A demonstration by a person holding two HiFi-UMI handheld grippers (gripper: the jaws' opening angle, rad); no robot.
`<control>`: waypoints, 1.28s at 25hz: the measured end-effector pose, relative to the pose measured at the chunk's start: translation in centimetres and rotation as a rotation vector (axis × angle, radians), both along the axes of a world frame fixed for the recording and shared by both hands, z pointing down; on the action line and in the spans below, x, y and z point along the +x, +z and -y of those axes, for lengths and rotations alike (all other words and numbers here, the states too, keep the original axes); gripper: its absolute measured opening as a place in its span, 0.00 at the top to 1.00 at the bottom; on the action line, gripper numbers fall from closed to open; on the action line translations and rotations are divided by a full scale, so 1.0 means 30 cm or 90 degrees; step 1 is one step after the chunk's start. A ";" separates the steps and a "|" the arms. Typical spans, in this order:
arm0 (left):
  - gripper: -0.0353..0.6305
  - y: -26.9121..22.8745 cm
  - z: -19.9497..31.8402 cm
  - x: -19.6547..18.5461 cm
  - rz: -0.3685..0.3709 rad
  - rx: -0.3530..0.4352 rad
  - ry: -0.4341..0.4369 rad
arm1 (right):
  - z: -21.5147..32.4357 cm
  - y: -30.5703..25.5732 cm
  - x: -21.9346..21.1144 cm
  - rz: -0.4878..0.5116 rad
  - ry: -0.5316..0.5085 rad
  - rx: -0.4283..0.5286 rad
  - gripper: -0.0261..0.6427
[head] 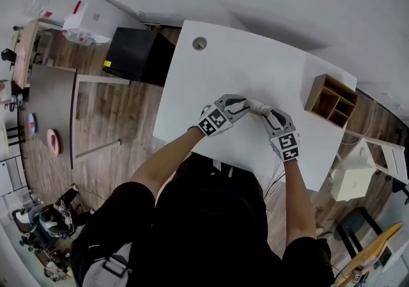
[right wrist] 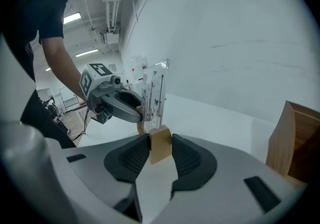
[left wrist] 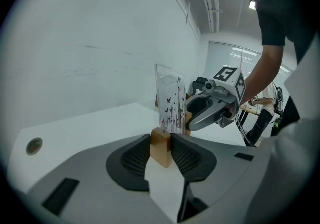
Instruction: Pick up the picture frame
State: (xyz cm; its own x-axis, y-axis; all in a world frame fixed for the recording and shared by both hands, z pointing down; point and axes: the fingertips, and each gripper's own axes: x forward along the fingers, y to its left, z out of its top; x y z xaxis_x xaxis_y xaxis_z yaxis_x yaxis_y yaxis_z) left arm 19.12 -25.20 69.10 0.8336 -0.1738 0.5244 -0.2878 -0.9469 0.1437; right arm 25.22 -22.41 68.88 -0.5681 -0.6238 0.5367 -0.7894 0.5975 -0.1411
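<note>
The picture frame [head: 257, 107] is a clear panel printed with butterflies [left wrist: 171, 103], standing in a narrow wooden base [left wrist: 160, 149]. It is lifted a little above the white table [head: 255, 62], between my two grippers. My left gripper [left wrist: 161, 144] is shut on one end of the wooden base, both pads pressing on the wood. My right gripper [right wrist: 160, 147] is shut on the other end of the base [right wrist: 160, 150], with the clear panel [right wrist: 152, 96] upright beyond it. Each gripper view shows the other gripper facing it: the right gripper [left wrist: 215, 106] and the left gripper [right wrist: 117, 101]. In the head view, the left gripper [head: 245, 104] and right gripper [head: 266, 112] meet at the frame.
A wooden organiser box [head: 331, 99] with compartments stands at the table's right end, close to my right gripper [right wrist: 295, 138]. A round cable hole [head: 199, 43] sits at the table's far left. A black cabinet [head: 137, 55] stands left of the table.
</note>
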 end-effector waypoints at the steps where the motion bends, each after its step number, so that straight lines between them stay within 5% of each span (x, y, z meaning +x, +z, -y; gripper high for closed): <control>1: 0.75 -0.018 -0.003 -0.013 -0.005 0.002 -0.004 | -0.001 -0.020 -0.012 0.000 0.000 0.007 0.73; 23: 0.74 -0.520 -0.088 -0.412 -0.050 0.026 -0.070 | -0.073 -0.530 -0.396 0.029 0.009 0.132 0.74; 32: 0.74 -0.585 -0.130 -0.515 -0.076 0.036 -0.063 | -0.117 -0.602 -0.501 0.021 0.015 0.145 0.74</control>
State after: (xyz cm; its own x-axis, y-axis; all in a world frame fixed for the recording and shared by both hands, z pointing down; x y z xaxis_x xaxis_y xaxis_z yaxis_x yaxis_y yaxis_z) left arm 3.67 -21.31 51.54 0.8664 -0.2848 0.4102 -0.3643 -0.9223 0.1290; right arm 10.20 -18.89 50.83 -0.5669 -0.7400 0.3619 -0.8005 0.5986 -0.0299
